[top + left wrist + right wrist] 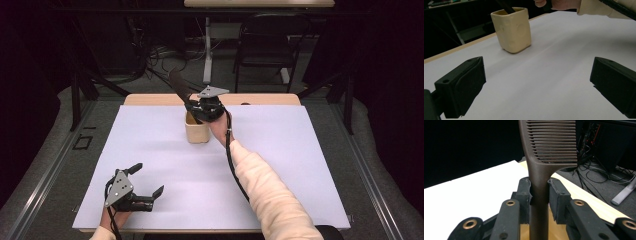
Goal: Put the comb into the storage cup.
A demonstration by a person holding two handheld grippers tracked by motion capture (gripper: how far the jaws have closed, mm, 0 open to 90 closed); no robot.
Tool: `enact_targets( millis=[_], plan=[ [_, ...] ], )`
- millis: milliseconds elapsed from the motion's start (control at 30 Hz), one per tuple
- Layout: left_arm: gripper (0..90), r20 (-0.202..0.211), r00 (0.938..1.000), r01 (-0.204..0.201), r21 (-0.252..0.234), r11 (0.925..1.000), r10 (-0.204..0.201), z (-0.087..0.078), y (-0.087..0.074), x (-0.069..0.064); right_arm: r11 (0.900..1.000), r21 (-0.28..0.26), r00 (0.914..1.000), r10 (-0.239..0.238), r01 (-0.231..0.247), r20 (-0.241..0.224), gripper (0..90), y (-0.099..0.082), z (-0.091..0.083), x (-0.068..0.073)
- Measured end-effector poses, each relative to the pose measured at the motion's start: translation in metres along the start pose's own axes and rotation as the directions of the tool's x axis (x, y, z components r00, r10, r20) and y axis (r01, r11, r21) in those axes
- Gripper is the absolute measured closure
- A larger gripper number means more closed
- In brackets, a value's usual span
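— Nearest, at the left, what is the left gripper (145,185) doing?

— Its jaws stand wide with nothing between them, low over the white table (150,150). The cream cup (512,28) stands ahead of them, well apart.

— And to the right?

— The right gripper (539,195) has its jaws narrowed onto the handle of the dark comb (549,147). The comb's toothed end rises beyond the jaws; its handle runs down into the cup just below them.

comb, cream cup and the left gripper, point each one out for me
comb (541,177), right gripper view, on the handle just above the jaws
cream cup (515,30), left gripper view, on its front wall
left gripper (149,183), high view, midway between its open fingertips
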State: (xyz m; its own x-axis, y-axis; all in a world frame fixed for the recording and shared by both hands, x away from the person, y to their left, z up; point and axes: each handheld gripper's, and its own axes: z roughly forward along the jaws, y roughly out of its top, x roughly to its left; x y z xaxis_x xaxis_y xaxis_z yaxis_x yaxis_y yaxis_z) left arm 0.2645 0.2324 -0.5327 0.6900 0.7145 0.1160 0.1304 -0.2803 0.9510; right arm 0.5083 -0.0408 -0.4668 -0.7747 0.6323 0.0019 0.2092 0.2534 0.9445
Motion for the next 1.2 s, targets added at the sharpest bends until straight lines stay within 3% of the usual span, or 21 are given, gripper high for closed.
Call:
enact_targets(
  millis=[1200],
  plan=[
    [0.1,0.001,1.0,0.002,-0.002,1.0,-0.002,-0.0001,0.0001,0.0001,0.9965,0.079,0.9996,-0.027,0.027,0.0,72.2,-0.0062,0.0015,-0.0028]
  ],
)
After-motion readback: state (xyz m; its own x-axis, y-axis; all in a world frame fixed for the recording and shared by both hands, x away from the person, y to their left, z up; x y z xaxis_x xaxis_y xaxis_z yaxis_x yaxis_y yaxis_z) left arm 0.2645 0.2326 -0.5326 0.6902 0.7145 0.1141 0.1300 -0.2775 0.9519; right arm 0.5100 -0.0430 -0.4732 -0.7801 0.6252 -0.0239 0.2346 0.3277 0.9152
